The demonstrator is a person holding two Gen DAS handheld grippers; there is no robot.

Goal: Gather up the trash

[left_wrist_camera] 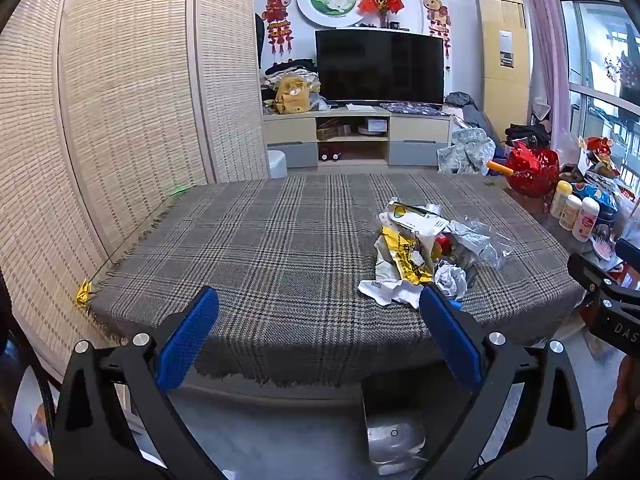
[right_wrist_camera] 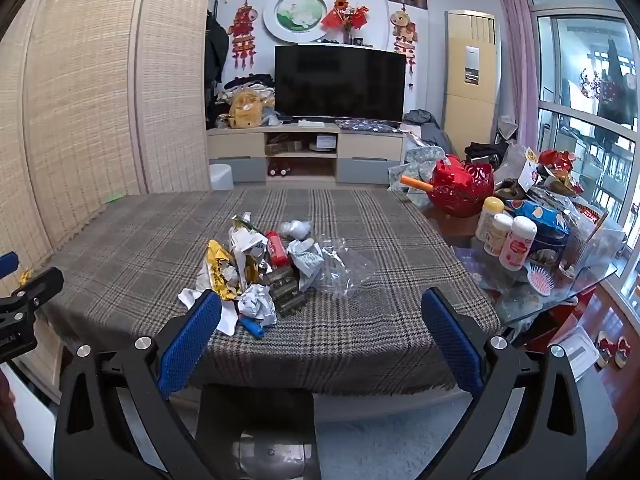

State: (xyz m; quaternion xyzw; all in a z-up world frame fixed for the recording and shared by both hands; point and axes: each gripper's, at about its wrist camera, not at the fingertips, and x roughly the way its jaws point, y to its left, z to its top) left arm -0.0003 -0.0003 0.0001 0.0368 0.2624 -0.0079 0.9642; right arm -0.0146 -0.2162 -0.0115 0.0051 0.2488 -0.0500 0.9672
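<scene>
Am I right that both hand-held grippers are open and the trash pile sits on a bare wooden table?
Not quite. Both are open, but the trash pile sits on a grey plaid cloth covering the table, as the right wrist view shows.

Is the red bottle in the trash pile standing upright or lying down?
Lying down: the red bottle rests on its side among wrappers on the plaid cloth.

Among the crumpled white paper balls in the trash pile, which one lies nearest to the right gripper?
The crumpled white paper ball at the pile's near edge, beside the blue piece. The other one lies at the far side, behind the red can.
</scene>
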